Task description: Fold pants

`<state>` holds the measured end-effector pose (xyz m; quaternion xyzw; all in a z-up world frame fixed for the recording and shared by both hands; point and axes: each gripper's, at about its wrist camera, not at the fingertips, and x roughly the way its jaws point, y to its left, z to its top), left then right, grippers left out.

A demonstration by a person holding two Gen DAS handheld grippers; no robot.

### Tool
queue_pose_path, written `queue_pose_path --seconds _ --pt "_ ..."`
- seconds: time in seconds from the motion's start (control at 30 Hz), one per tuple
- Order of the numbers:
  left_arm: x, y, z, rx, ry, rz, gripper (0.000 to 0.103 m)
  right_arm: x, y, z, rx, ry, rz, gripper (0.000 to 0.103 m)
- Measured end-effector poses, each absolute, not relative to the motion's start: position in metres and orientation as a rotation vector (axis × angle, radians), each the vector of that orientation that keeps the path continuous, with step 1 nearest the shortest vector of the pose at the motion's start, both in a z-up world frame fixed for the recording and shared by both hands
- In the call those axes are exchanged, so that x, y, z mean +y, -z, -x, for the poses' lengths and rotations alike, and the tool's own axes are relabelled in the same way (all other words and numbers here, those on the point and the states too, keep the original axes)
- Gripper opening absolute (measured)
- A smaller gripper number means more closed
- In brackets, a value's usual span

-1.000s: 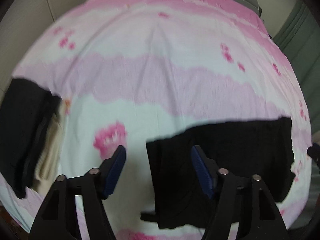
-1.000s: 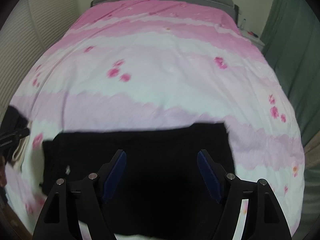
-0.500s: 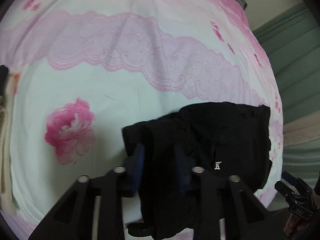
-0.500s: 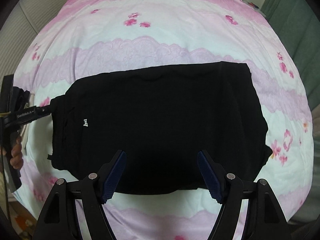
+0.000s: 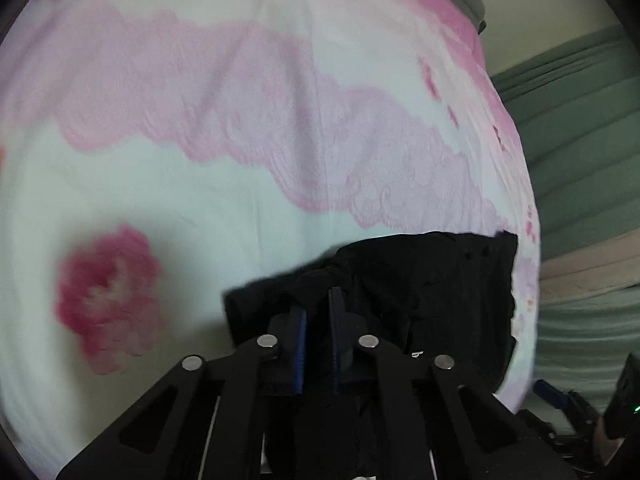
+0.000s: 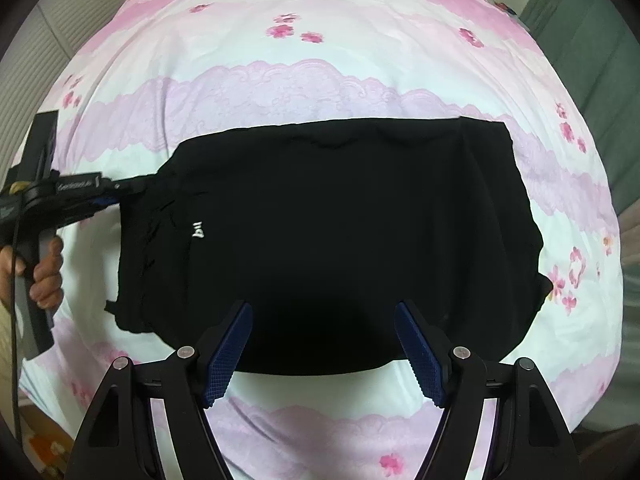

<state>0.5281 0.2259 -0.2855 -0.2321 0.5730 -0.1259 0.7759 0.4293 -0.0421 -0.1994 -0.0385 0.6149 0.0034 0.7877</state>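
Hovering with blue-padded jaws spread wide and holding nothing, right gripper [image 6: 323,338] above the near hem of the black pants [image 6: 332,240]. Lying folded into a broad dark rectangle on the pink-and-white floral bedspread [image 6: 320,64], small white lettering [image 6: 198,230] near their left end. Pinching a raised bunch of fabric at that left end, left gripper [image 6: 132,188], handle wrapped by a bare hand [image 6: 48,272]. Seen from the left wrist: jaws of the left gripper [image 5: 318,312] drawn close on a fold of the pants [image 5: 432,280], cloth lifted into a ridge between the pads. Beyond, a blurred pink flower print [image 5: 108,296], lilac lace bands, and green curtains [image 5: 580,140] along the far side.
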Motion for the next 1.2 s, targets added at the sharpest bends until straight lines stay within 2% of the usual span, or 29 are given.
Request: queue_pose_path --seconds 0.13,0.23,0.4,0.43,0.5,0.53,0.57,0.73,0.9,1.0,1.1,1.17,1.2 --pt "0.241 0.273 -0.518 1.199 0.238 0.499 0.010 -0.037 0.197 -0.431 1.319 -0.028 0.101 0.074" --pt "0.240 0.292 -0.526 1.284 0.219 0.461 0.012 -0.036 0.195 -0.432 1.305 -0.041 0.098 0.074" --pt "0.232 0.278 -0.529 1.322 0.223 0.389 0.016 -0.047 0.193 -0.432 1.296 -0.003 0.072 0.074" --pt "0.231 0.272 -0.526 1.320 0.228 0.364 0.020 -0.051 0.192 -0.431 1.292 0.003 0.065 0.074" --pt "0.224 0.255 -0.518 1.305 0.219 0.271 0.054 -0.064 0.187 -0.427 1.272 0.031 0.043 0.074" --pt "0.221 0.246 -0.512 1.273 0.175 0.204 0.086 -0.069 0.185 -0.426 1.265 0.038 0.034 0.074" --pt "0.219 0.233 -0.504 1.208 0.148 0.145 0.089 -0.080 0.182 -0.423 1.252 0.054 0.015 0.074" --pt "0.184 0.190 -0.477 1.118 0.152 -0.050 0.089 -0.128 0.174 -0.406 1.211 0.132 -0.061 0.074" --pt "0.099 0.162 -0.429 1.062 0.303 -0.155 0.089 -0.190 0.171 -0.379 1.152 0.197 -0.130 0.074" --pt "0.041 0.164 -0.407 1.068 0.350 -0.162 0.089 -0.236 0.176 -0.365 1.143 0.248 -0.190 0.073" --pt "-0.001 0.173 -0.393 1.114 0.358 -0.133 0.089 -0.285 0.184 -0.357 1.122 0.292 -0.282 0.065" --pt "-0.029 0.180 -0.389 1.165 0.349 -0.088 0.089 -0.311 0.194 -0.358 1.119 0.307 -0.318 0.053" --pt "-0.039 0.182 -0.387 1.179 0.346 -0.085 0.089 -0.324 0.202 -0.361 1.124 0.310 -0.339 0.053"
